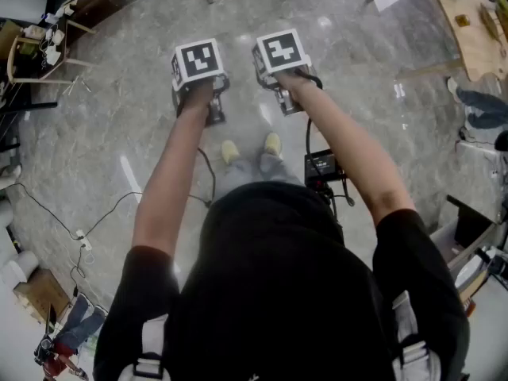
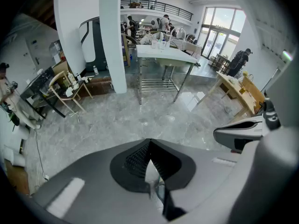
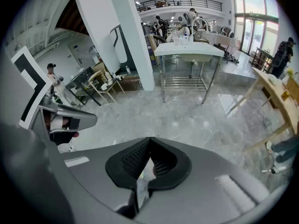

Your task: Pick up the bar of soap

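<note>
In the head view, the person is standing on a shiny gray floor [image 1: 103,133] and looking down at two yellow shoes [image 1: 272,144]. The left hand [image 1: 196,100] and the right hand [image 1: 295,82] are reaching out in front, side by side. Each one is carrying a marker cube [image 1: 197,60] on top. Both arms are tipping downward. I think that is because the person is only getting ready and has nothing to grab here. No bar of soap is showing anywhere on the floor.

In the left gripper view, the left gripper [image 2: 148,146] is pointing at bare floor. Its jaws are pressing together at the tips, and nothing is sitting between them. Far off, a steel table [image 2: 163,55] is standing beside a big white pillar [image 2: 112,36]. Little things are sitting on top of it, but they are looking too small to name.

In the right gripper view, the right gripper [image 3: 149,143] is doing the same thing. Its jaws are squeezing all the way closed, and they are holding nothing. The steel table is showing here too, well apart from the gripper, with small bottles [image 3: 180,38] standing on it.

The soap is not showing in any view. It may be waiting up on that table, but I cannot tell. I am guessing the job is only just starting. The person is probably going to need to walk closer and open a gripper before picking anything up.
</note>
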A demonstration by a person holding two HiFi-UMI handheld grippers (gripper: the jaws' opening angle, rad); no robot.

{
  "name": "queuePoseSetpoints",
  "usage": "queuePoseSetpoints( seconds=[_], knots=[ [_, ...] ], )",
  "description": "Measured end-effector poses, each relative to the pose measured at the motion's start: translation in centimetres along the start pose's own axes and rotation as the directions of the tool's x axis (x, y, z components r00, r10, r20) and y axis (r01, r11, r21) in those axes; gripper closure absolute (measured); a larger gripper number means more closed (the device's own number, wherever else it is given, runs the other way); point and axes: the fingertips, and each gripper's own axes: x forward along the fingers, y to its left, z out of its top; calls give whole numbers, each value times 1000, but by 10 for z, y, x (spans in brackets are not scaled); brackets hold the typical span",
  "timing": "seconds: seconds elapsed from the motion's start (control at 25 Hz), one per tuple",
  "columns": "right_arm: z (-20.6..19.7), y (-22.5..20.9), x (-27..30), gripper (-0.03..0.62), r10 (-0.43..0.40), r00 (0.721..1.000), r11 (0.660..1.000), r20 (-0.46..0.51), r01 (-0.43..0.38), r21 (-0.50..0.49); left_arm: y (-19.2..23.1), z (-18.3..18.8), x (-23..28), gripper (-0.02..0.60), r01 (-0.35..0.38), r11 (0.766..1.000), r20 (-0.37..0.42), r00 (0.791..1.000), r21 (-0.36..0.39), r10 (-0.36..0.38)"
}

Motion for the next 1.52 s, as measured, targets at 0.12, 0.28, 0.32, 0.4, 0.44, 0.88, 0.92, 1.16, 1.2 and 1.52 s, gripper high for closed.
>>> queuePoseSetpoints(
  seconds=[0.12,0.28,0.32,0.4,0.44,0.88,0.92,1.16,1.2,1.52],
  knots=[
    [0,9,-4,579,42,999,999,21,-43,27,-7,-8,-9,583,13,1000,-21,1000,-9,-13],
    [-25,10,-15,579,61,998,994,-4,-61,94,-19,-34,-9,583,26,999,-52,998,-23,-27],
    [-27,10,-17,579,54,998,994,-12,-53,101,-19,-36,-11,583,27,999,-56,998,-21,-28],
    [-25,11,-18,579,51,999,994,-15,-49,100,-19,-36,-16,583,27,1000,-59,998,-17,-28],
    [-24,10,-19,579,53,999,994,-12,-51,99,-20,-34,-17,583,25,1000,-55,998,-18,-26],
    [-16,-15,-21,580,71,997,995,10,-71,74,-53,-24,-15,583,19,999,-7,1000,-29,-19],
    [-17,-18,-22,580,70,998,995,6,-71,75,-56,-24,-15,583,12,999,-5,1000,-30,-12],
    [-6,-30,-22,579,82,996,995,20,-83,52,-68,-24,-13,583,-5,1000,-40,999,-20,4],
    [-4,-30,-21,580,85,996,995,18,-85,46,-69,-22,-13,583,0,1000,-42,999,-26,-1],
    [18,-34,-2,580,81,997,996,6,-81,34,-56,8,12,583,-25,999,-3,1000,-36,25]
  ],
)
